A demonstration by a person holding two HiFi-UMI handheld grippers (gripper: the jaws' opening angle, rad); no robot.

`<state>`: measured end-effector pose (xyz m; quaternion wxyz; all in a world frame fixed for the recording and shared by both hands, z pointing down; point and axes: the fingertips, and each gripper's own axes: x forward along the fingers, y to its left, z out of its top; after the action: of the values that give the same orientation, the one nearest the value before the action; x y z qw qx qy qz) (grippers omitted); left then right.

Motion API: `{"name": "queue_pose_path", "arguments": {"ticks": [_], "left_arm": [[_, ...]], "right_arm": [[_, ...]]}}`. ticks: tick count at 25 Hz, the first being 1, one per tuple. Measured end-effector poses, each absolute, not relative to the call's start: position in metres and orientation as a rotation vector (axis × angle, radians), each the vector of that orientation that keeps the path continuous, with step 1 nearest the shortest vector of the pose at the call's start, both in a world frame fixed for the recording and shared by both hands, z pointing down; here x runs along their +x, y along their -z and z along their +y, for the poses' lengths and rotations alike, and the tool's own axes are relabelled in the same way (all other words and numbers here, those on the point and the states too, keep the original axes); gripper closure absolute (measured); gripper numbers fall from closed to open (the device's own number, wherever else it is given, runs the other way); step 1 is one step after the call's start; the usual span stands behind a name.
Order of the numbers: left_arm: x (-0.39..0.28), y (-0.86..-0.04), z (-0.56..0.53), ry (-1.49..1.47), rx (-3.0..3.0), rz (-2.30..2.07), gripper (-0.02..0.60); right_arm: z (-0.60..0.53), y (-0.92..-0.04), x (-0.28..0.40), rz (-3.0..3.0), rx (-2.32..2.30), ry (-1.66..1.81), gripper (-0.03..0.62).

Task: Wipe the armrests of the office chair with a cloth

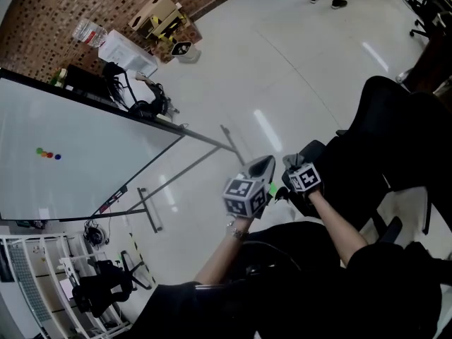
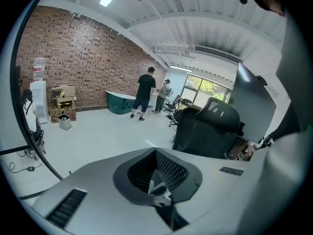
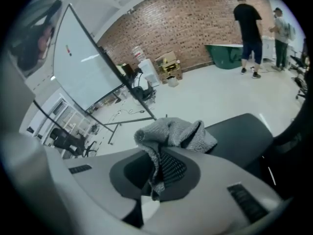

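Right gripper view: right gripper point(image 3: 164, 168), jaws pinching a grey cloth point(image 3: 171, 133) that bunches up past the tips. Just beyond the cloth, a black armrest point(image 3: 239, 129); contact between them cannot be told. Left gripper view: left gripper point(image 2: 159, 177), jaws pressed together, nothing between them. Ahead to its right, the black office chair point(image 2: 208, 129). Farther off, a person in black point(image 2: 145, 94) stands before a brick wall point(image 2: 73, 58).

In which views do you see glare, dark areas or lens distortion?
Head view: light streaks glare on the glossy floor, and the office chair is nearly featureless black. Both gripper views: fisheye bending, dark corners; in the right gripper view, the cloth is sharp.
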<state>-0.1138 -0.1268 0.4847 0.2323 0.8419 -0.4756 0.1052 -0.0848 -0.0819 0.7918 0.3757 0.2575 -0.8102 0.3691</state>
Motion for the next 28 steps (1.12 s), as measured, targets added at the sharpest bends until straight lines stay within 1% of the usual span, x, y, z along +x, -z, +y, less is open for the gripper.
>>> {"name": "queue_pose_path", "arguments": {"ticks": [4,6,8,11,14,17,20,25,28], "left_arm": [[-0.113,-0.485,-0.125,-0.291,2.32,-1.293,0.583],[-0.114,-0.483,-0.126,-0.295,2.322,-1.296,0.583],[-0.119,-0.481,-0.128,-0.3,2.323,-1.309,0.583],[-0.122,-0.484,-0.128,-0.299,2.312,-1.317,0.583],[-0.125,-0.489,-0.127,-0.302,2.301,-1.32,0.583],[-0.128,-0.49,-0.127,-0.306,2.294,-1.327,0.583],[-0.13,-0.49,-0.125,-0.309,2.287,-1.333,0.583],[-0.134,-0.491,-0.125,-0.313,2.266,-1.349,0.583],[-0.132,-0.495,-0.125,-0.312,2.263,-1.339,0.583]], "right_arm": [[-0.027,-0.786,-0.114,-2.111,0.421,-0.906,0.577],[-0.028,-0.772,-0.118,-2.179,0.401,-0.88,0.577],[-0.053,-0.75,-0.109,-2.27,0.478,-0.888,0.577],[-0.114,-0.719,-0.063,-2.341,0.734,-0.95,0.577],[-0.172,-0.709,-0.008,-2.285,0.976,-0.957,0.577],[-0.202,-0.728,0.031,-2.176,1.096,-0.973,0.577],[-0.196,-0.763,0.052,-2.048,1.124,-1.016,0.577],[-0.149,-0.791,0.021,-2.039,1.039,-1.026,0.576],[-0.113,-0.789,-0.015,-2.123,0.92,-1.052,0.576]]}}
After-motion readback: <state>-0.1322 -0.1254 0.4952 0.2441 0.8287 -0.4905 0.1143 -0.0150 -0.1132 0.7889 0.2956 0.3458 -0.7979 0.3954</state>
